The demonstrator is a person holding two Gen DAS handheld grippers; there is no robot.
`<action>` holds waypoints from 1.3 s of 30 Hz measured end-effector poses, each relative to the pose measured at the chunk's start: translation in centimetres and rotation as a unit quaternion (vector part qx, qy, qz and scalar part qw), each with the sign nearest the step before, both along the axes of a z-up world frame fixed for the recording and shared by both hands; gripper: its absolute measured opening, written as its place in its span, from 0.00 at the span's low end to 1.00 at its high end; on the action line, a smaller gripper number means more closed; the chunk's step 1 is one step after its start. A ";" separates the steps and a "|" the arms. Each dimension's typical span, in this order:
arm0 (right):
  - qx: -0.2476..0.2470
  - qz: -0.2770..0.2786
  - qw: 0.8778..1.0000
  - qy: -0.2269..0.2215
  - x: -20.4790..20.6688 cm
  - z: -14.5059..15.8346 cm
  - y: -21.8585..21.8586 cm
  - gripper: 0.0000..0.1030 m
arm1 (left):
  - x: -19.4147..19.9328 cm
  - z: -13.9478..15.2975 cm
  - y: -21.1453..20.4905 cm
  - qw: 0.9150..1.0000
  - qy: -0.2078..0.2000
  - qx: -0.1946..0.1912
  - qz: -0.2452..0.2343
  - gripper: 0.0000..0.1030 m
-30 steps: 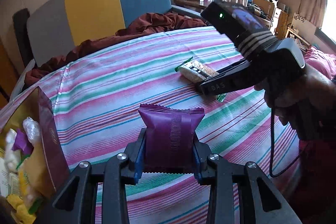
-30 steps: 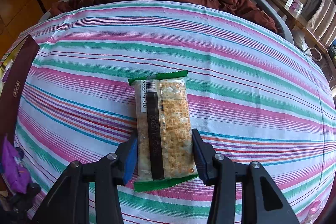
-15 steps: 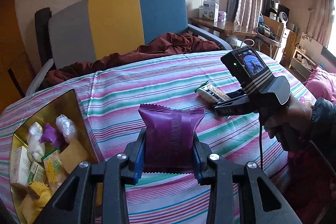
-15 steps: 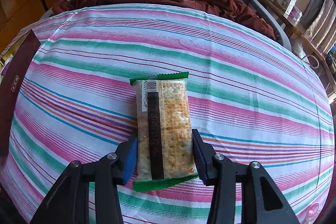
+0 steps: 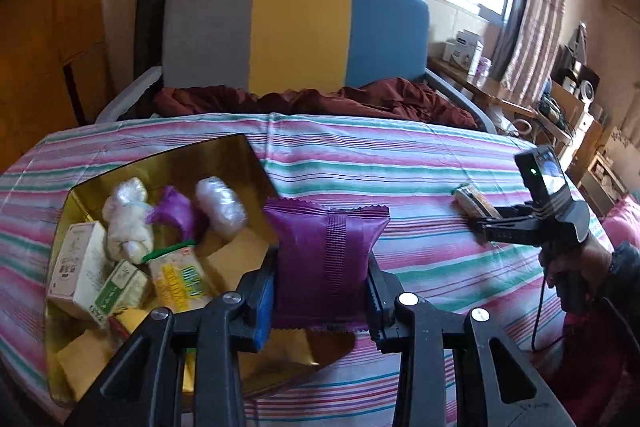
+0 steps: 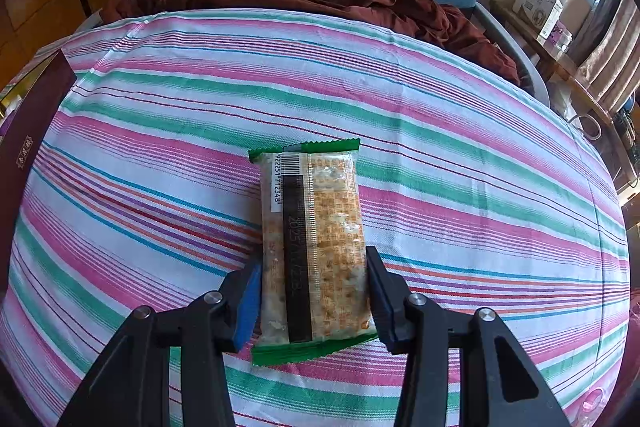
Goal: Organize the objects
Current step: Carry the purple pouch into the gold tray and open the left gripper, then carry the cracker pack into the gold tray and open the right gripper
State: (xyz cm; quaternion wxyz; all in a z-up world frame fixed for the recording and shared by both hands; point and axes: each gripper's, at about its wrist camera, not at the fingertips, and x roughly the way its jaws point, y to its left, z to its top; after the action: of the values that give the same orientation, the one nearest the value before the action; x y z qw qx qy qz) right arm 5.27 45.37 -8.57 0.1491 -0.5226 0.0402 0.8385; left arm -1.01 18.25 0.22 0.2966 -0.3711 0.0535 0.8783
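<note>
From the left wrist camera, the left gripper (image 5: 322, 285) is clamped on a purple snack packet (image 5: 325, 259), its pads pressing both sides, and the packet is carried above the near right edge of the gold-lined box (image 5: 168, 167) that sits on the striped tablecloth (image 5: 400, 163). The box already holds wrapped sweets, small cartons and a yellow packet. The step in hand looks like delivery of the purple packet; the next move calls for shifting a little left so it clears the rim, then letting the jaws part. A second ago this view showed the box only at the left margin (seen mostly from its outer wall); now its interior fills the lower left, so the gripper has risen and swung toward it. Far right, the right gripper (image 5: 486, 221) sits at a cracker packet (image 5: 474, 201).

From the right wrist camera, the right gripper (image 6: 312, 291) brackets the cracker packet (image 6: 314, 247), which lies flat on the cloth; the pads touch or nearly touch its long edges, and I cannot tell if they squeeze. This framing barely differs from the earlier one.
</note>
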 end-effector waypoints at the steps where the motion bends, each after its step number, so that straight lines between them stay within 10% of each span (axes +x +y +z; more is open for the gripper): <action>1: 0.002 0.000 1.000 -0.001 0.0 0.0 -0.1 0.45 | -0.7 0.1 -1.5 1.000 -0.005 0.007 0.017 0.36; 10: 0.018 0.007 1.000 -0.007 -0.2 0.1 -0.4 0.45 | -6.0 -1.4 -12.4 0.984 -0.091 0.071 0.139 0.36; 26: 0.022 0.009 1.000 -0.008 -0.4 0.0 -0.3 0.46 | -12.4 -5.4 -4.7 0.982 -0.149 0.010 0.120 0.41; 39: 0.041 0.012 0.999 -0.015 -0.9 0.0 -0.7 0.45 | -6.9 -3.2 -7.8 0.989 -0.066 -0.017 0.128 0.44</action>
State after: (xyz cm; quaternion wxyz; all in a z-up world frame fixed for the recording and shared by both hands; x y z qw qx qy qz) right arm 4.35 44.66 -8.57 0.1605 -0.5288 -0.0028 0.8334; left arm -7.93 10.45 -2.95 0.1788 -0.4368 0.0005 0.8816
